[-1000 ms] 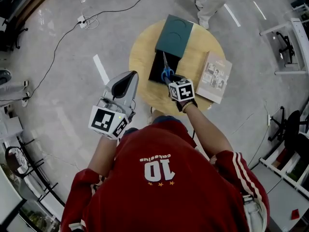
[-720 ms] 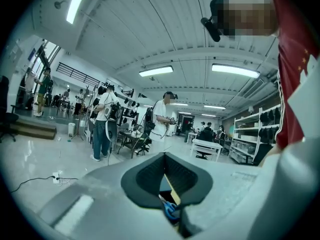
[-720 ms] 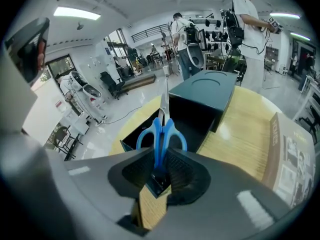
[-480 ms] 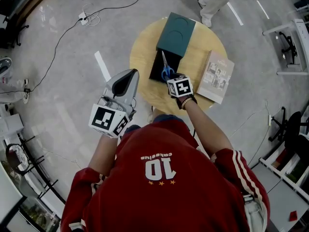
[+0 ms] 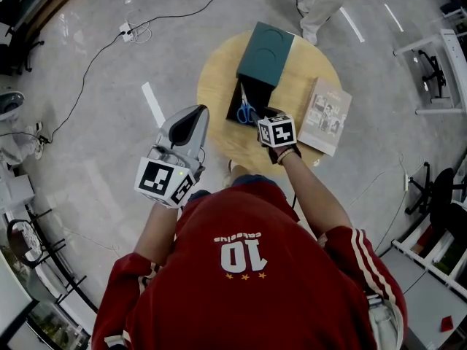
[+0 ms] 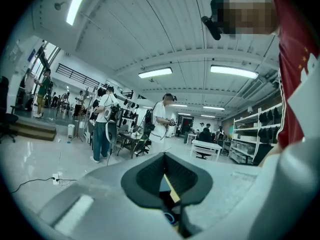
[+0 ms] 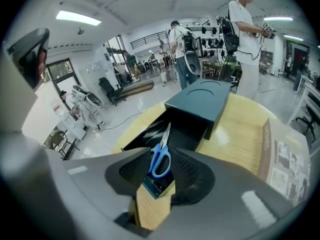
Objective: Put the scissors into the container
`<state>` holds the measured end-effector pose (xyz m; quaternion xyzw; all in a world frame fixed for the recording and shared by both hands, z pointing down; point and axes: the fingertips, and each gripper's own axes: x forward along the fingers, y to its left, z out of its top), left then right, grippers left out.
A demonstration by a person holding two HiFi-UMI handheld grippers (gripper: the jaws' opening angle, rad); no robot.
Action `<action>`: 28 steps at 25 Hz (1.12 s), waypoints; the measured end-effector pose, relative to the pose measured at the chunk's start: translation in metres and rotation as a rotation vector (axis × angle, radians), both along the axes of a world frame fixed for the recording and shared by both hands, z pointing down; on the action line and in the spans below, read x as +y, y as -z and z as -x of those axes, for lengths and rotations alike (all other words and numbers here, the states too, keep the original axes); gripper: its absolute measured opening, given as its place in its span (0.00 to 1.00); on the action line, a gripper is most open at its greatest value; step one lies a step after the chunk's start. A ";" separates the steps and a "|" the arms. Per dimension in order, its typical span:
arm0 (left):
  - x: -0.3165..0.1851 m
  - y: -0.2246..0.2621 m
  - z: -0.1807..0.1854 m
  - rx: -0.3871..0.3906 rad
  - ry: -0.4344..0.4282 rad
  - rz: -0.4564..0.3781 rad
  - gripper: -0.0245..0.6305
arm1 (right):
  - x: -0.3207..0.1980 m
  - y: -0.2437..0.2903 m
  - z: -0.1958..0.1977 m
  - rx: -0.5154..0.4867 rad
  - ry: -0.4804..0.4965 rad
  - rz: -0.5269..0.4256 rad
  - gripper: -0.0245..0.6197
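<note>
Blue-handled scissors (image 5: 245, 109) (image 7: 160, 160) lie in the open black container (image 5: 235, 106) (image 7: 141, 135), blades pointing away from me. The container's teal lid (image 5: 264, 52) (image 7: 200, 102) rests over its far end. My right gripper (image 5: 261, 118) (image 7: 161, 152) hovers at the container's near end. Its jaws are opening, and the scissor handles show in the gap, but the pads do not press on them. My left gripper (image 5: 191, 115) (image 6: 164, 157) hangs over the floor left of the table, tips together, holding nothing.
The container stands on a small round wooden table (image 5: 214, 86) (image 7: 240, 134). A book (image 5: 325, 115) (image 7: 289, 154) lies at the table's right side. Cables and a power strip (image 5: 125, 30) lie on the floor behind. A person (image 7: 245, 29) stands beyond the table.
The right gripper has let go of the scissors, which now rest in the container, and it has shifted slightly right. The left gripper has stayed where it was.
</note>
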<state>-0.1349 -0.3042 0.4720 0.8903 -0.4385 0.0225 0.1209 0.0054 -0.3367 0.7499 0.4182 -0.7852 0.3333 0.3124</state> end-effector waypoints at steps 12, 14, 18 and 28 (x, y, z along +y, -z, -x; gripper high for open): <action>0.044 0.037 -0.009 0.024 -0.051 -0.093 0.04 | 0.026 0.070 -0.010 -0.002 -0.006 -0.142 0.24; 0.057 0.043 -0.016 0.033 -0.068 -0.109 0.04 | 0.034 0.090 -0.013 -0.003 -0.004 -0.184 0.24; 0.084 0.053 -0.028 0.061 -0.097 -0.121 0.04 | 0.058 0.138 -0.020 -0.026 -0.011 -0.274 0.24; 0.103 0.097 -0.058 0.096 -0.148 -0.192 0.04 | 0.110 0.298 -0.042 -0.154 -0.032 -0.577 0.23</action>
